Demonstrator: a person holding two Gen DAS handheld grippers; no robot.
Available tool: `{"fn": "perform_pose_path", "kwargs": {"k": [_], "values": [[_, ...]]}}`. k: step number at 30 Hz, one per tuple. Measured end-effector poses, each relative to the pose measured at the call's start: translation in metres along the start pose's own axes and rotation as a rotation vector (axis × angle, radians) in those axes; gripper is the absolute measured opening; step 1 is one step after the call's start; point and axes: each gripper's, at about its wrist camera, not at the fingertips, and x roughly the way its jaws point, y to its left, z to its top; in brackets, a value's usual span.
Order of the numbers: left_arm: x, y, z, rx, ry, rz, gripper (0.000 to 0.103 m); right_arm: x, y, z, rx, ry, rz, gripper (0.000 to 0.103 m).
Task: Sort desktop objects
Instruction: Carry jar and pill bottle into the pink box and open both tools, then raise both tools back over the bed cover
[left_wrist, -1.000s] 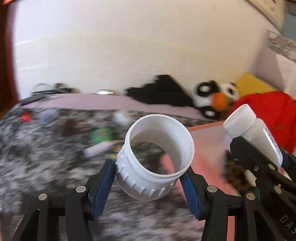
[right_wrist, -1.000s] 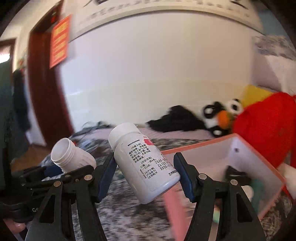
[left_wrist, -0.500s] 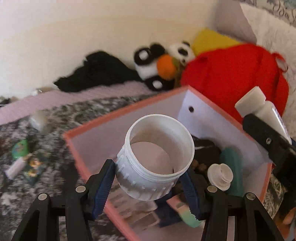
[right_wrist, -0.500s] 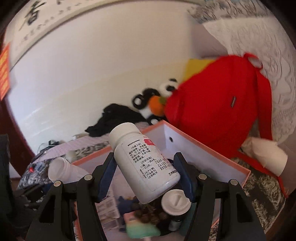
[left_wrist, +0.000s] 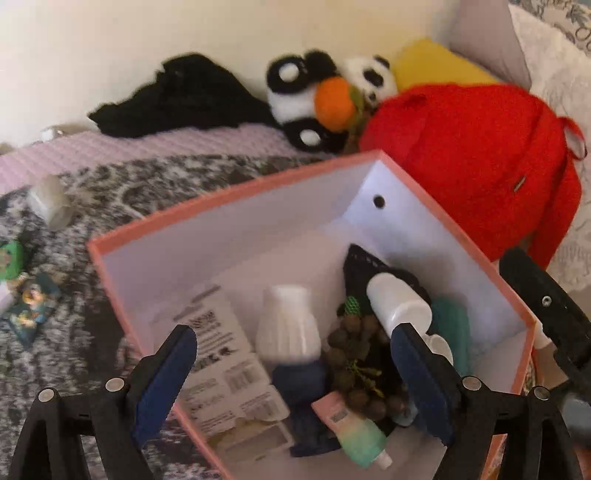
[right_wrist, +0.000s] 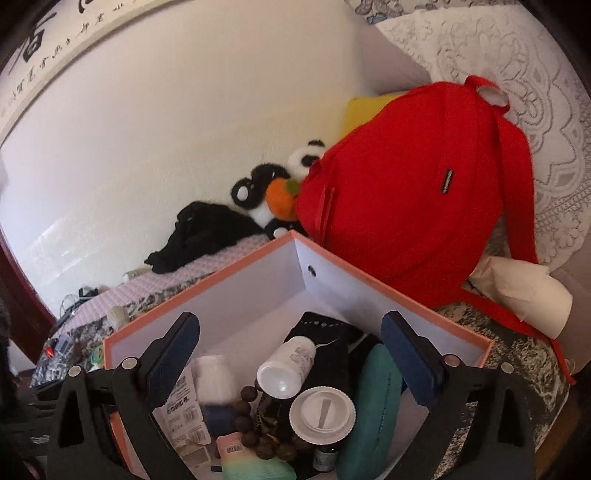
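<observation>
Both grippers hang open and empty over a pink-rimmed box with white walls; the box also shows in the right wrist view. The left gripper is above a white ribbed cup, which lies blurred among the box's contents. The right gripper is above a white medicine bottle, also in the left wrist view, lying on its side. The box also holds brown beads, a teal pouch, a white lid, a pastel tube and a printed packet.
A red backpack leans right behind the box, with a panda plush and black cloth by the wall. Small items and a clear jar lie on the patterned cover to the left. A white cap lies at right.
Both grippers have opened. The white cup has dropped from the left gripper and the medicine bottle from the right gripper; both now lie in the box.
</observation>
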Motion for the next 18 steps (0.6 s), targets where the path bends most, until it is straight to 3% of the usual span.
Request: {"fn": "perform_pose_path", "kwargs": {"k": [8,13,18], "values": [[-0.072,0.042,-0.028,0.003,-0.135,0.128,0.090,-0.032,0.030,0.005,0.004,-0.098,0.047,0.101],[-0.138,0.085,-0.068,-0.009,-0.339,0.343,0.092,-0.060,0.083,-0.004,-0.086,-0.185,0.111,0.101],[-0.192,0.122,-0.098,-0.049,-0.474,0.493,0.094,-0.092,0.155,-0.024,-0.227,-0.286,0.164,0.102]]}}
